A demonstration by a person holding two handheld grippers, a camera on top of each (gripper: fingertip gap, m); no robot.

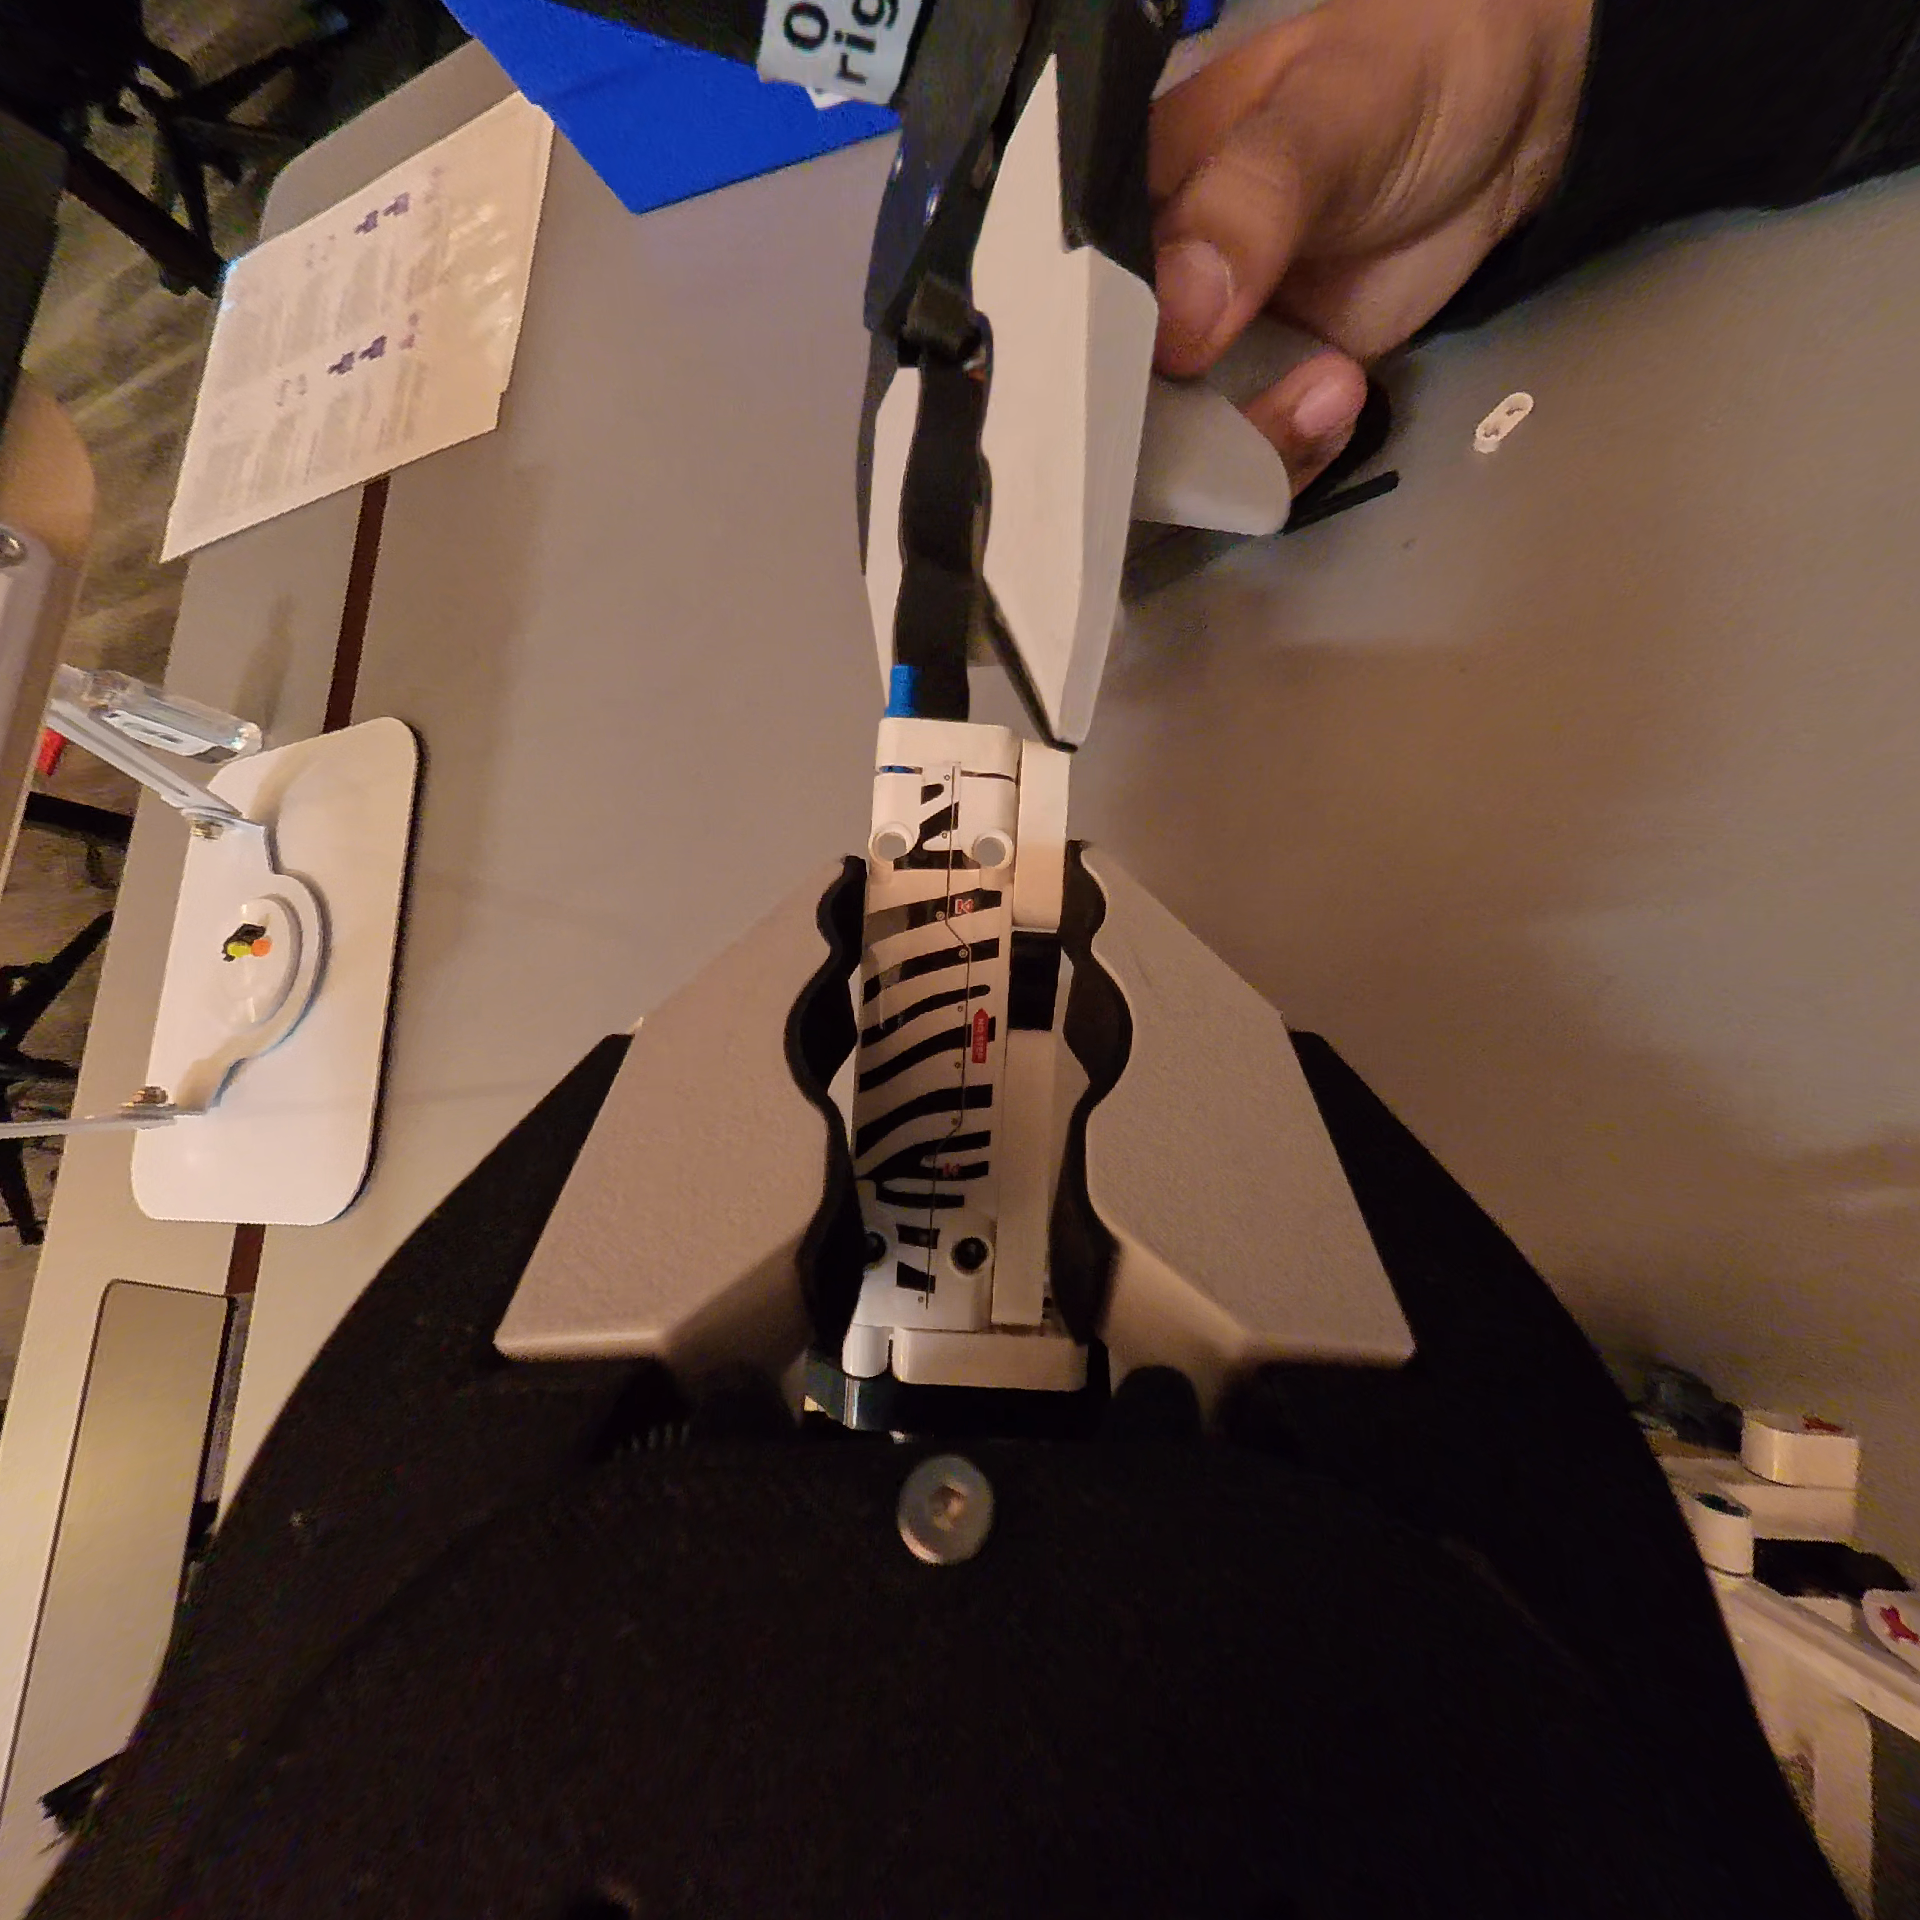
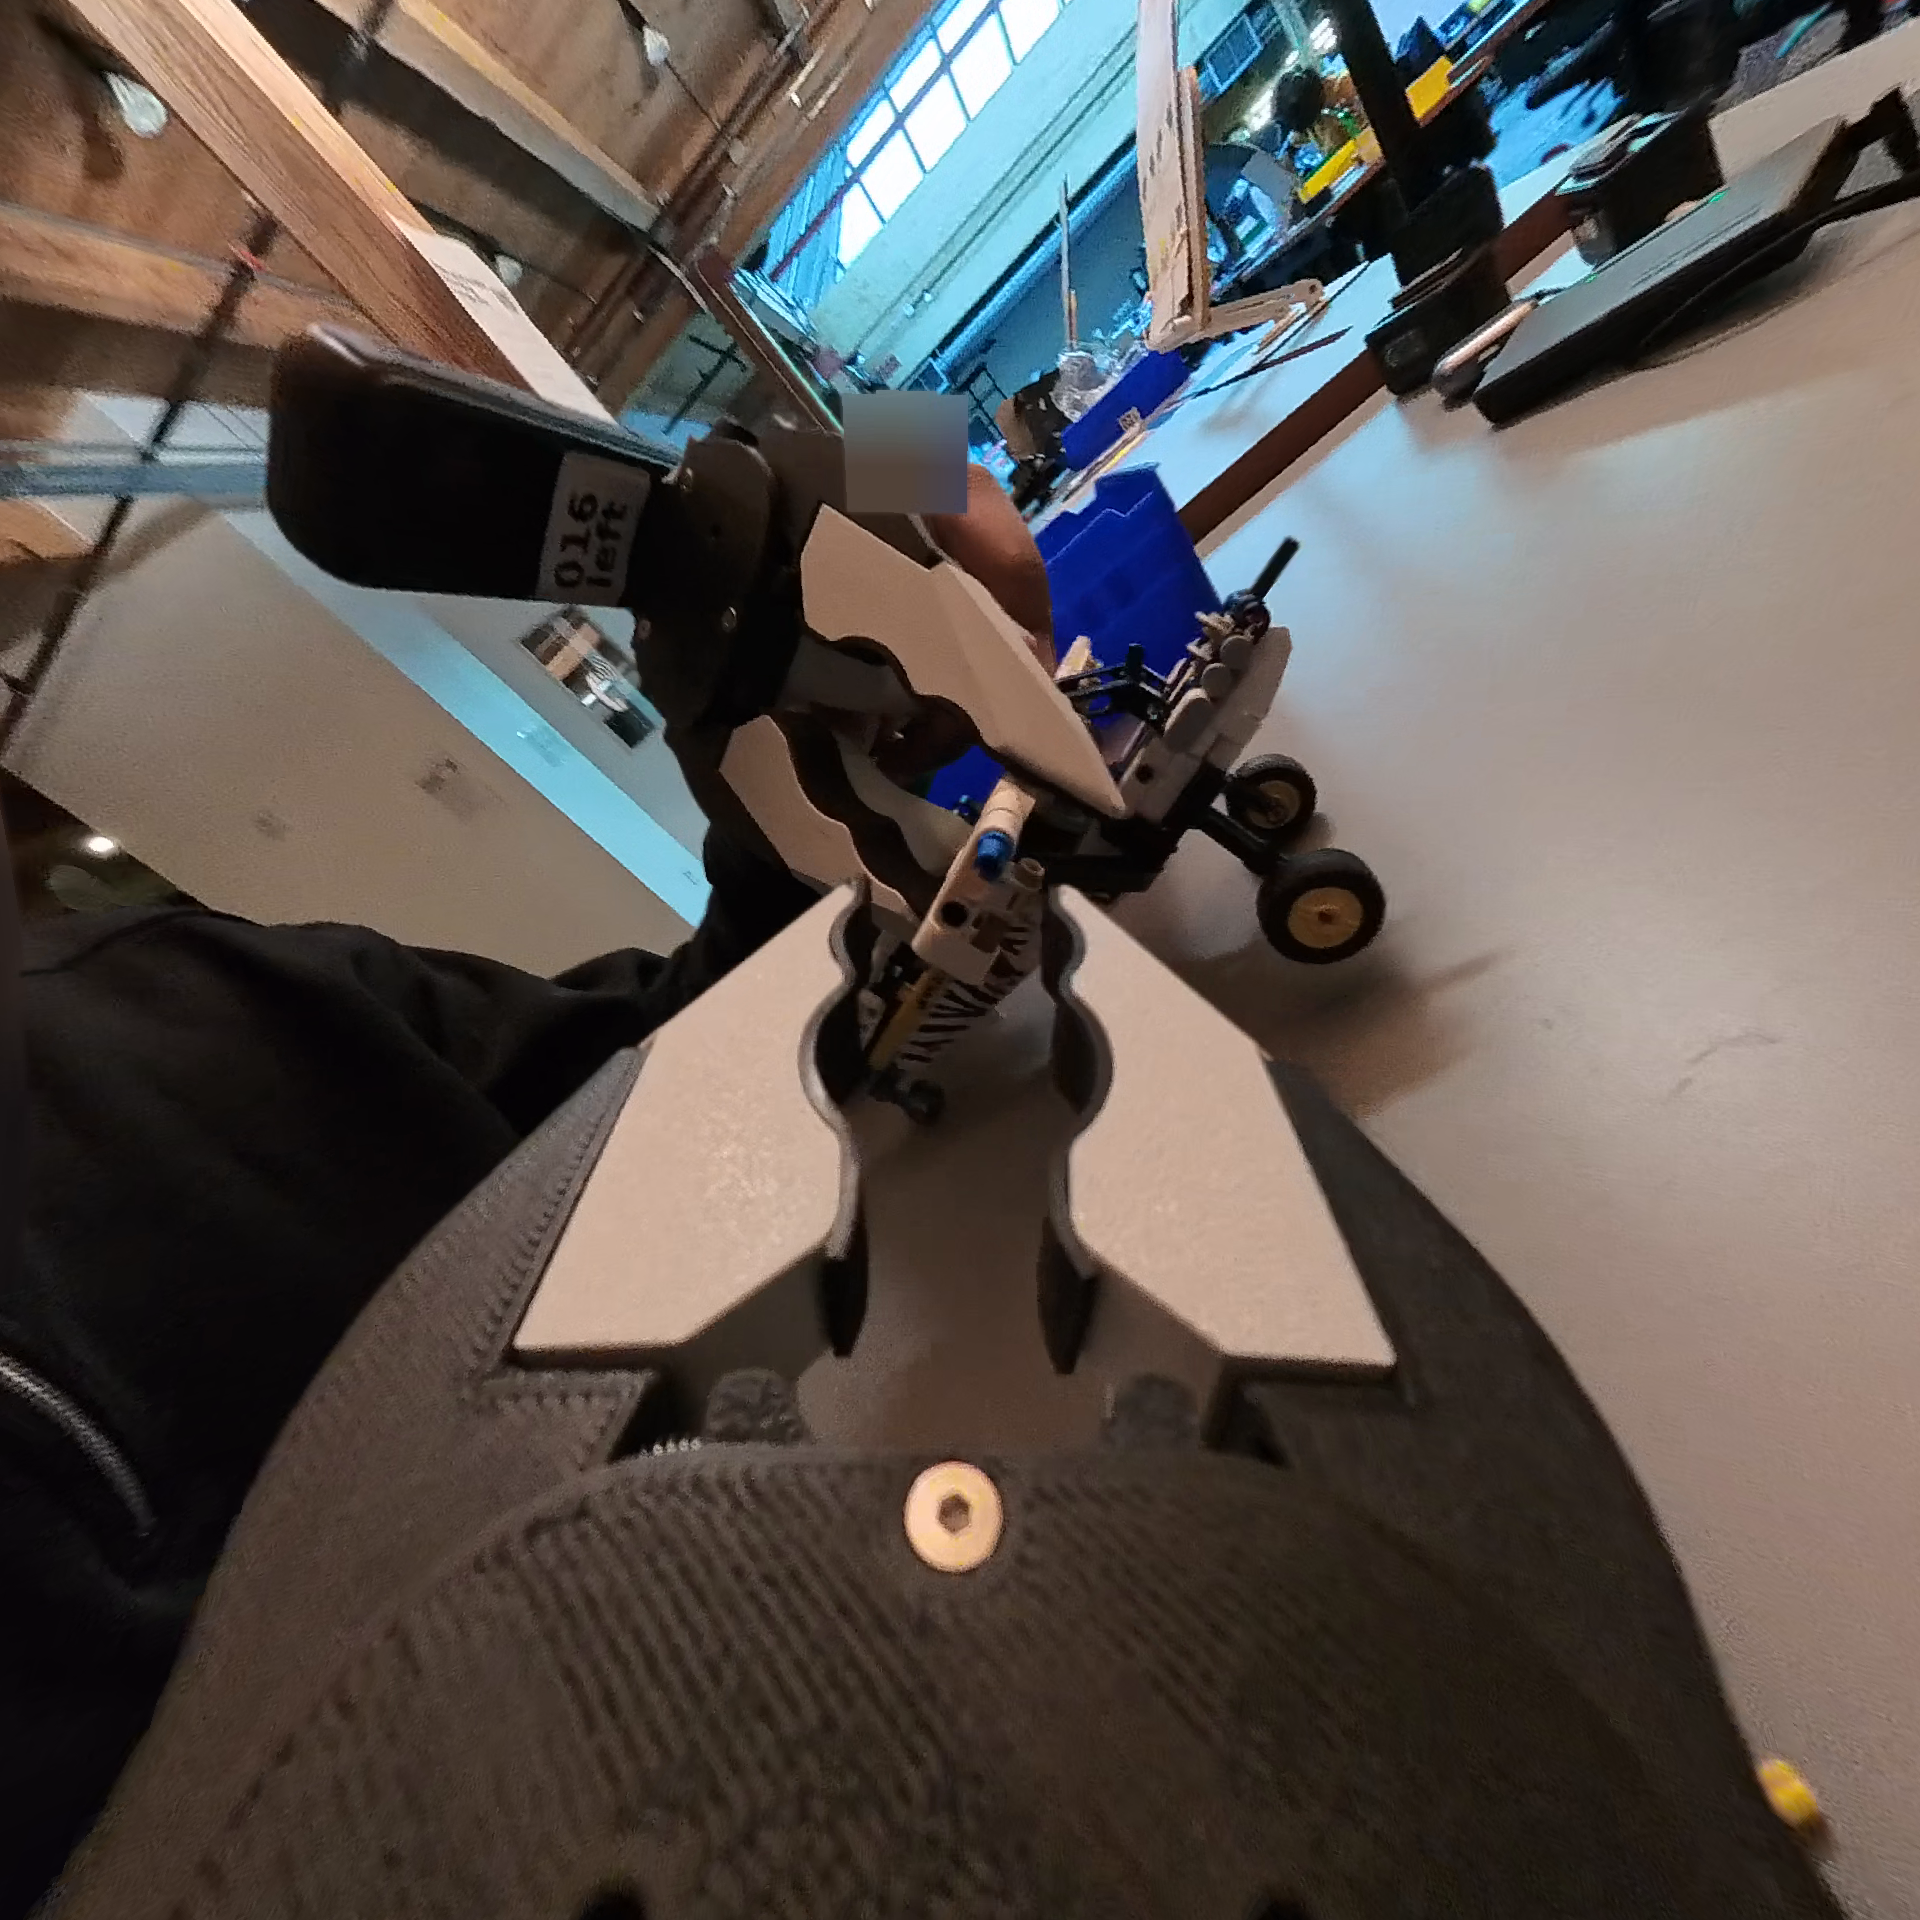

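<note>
My left gripper is shut on a white toy-brick assembly with black zebra stripes and holds it above the grey table. A blue pin sticks out of the assembly's far end. My right gripper comes down from above, held by a hand, with its fingertips at that far end. In the right wrist view the right gripper stands open. The assembly's end and the blue pin lie between and just beyond its tips, and a gap shows beside the left pad. The left gripper reaches in from the upper left.
A wheeled toy model stands on the table behind the grippers, by a blue bin. A printed sheet and a white mounting plate lie at the left. Loose white parts sit at the lower right, and a small white piece at the right. Both grippers' tips are close together, under 4 cm apart.
</note>
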